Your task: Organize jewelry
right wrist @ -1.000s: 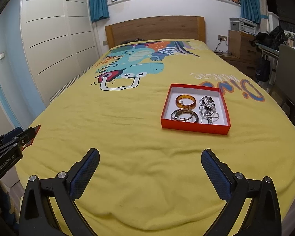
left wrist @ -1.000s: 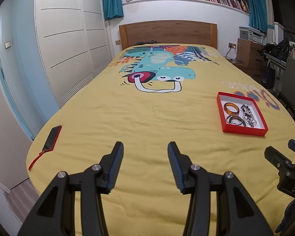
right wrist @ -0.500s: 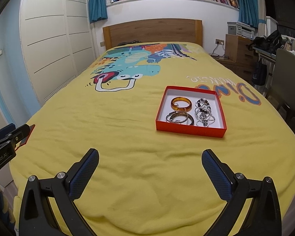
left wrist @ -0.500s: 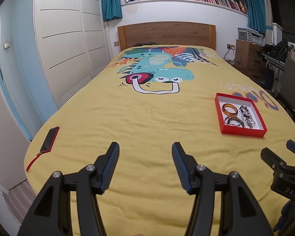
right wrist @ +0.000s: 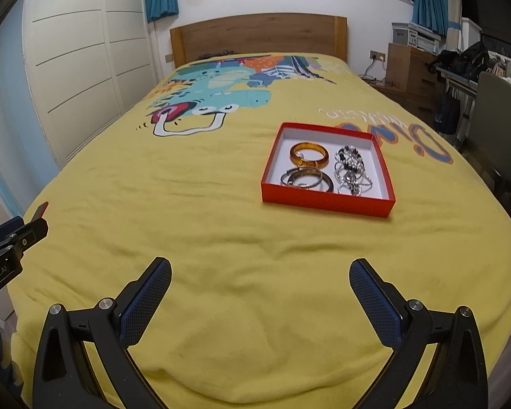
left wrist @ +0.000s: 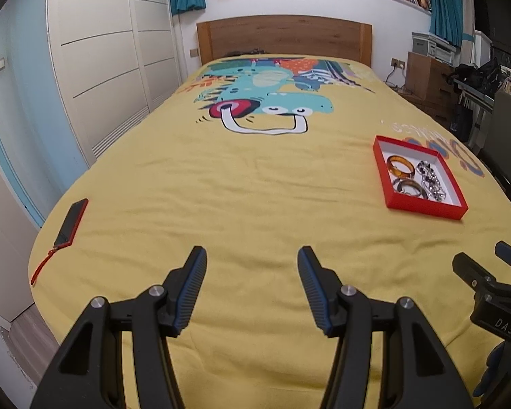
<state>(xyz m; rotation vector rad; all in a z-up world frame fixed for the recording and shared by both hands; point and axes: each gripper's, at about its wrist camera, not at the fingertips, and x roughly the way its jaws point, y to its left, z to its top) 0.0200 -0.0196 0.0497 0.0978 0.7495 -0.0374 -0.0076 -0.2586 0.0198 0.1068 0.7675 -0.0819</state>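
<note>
Left wrist view: left hand-held gripper is hovering over the near end of the yellow bedspread, jaws partly apart with nothing between them; they have just been opening. Red tray is sitting ahead and well to its right, holding an amber bangle, a pair of metal bangles and a tangle of silver jewelry. Phone in a red case is lying ahead-left near the bed edge, well apart from the tray. Right wrist view: right hand-held gripper is standing wide, empty, above bare bedspread. Tray is lying ahead of it, slightly right, not touching it. Left hand-held gripper is showing at its far left.
</note>
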